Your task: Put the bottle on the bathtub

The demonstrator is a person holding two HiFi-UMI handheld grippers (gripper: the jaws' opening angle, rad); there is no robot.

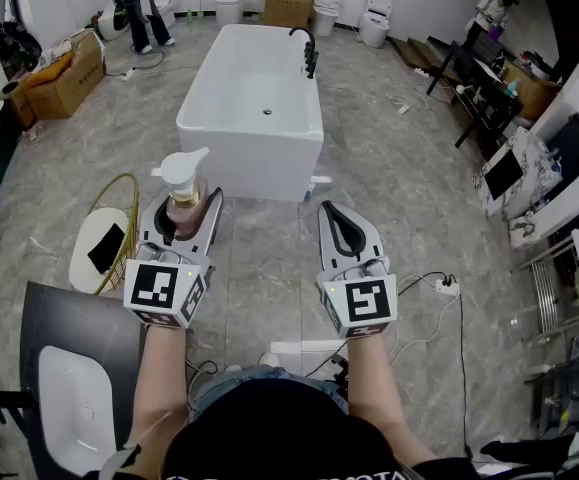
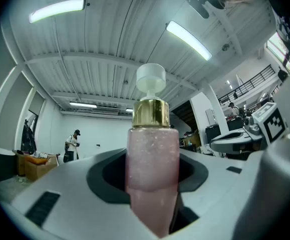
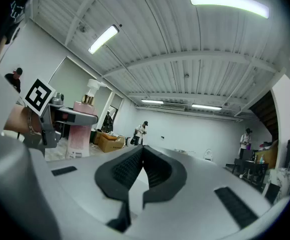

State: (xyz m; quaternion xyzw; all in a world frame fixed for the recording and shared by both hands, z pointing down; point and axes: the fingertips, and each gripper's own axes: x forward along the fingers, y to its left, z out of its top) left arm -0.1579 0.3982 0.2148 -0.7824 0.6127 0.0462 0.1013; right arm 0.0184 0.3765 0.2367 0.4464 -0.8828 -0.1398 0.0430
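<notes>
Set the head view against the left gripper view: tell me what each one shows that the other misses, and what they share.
Head view only: the white bathtub standing ahead on the grey floor, and a gold wire basket off to the left.
Left gripper view only: the ribbed ceiling with its strip lights.
Both: the bottle, pink with a gold collar and a white pump, upright and clamped between the jaws of the left gripper, and a person standing near the far wall.
</notes>
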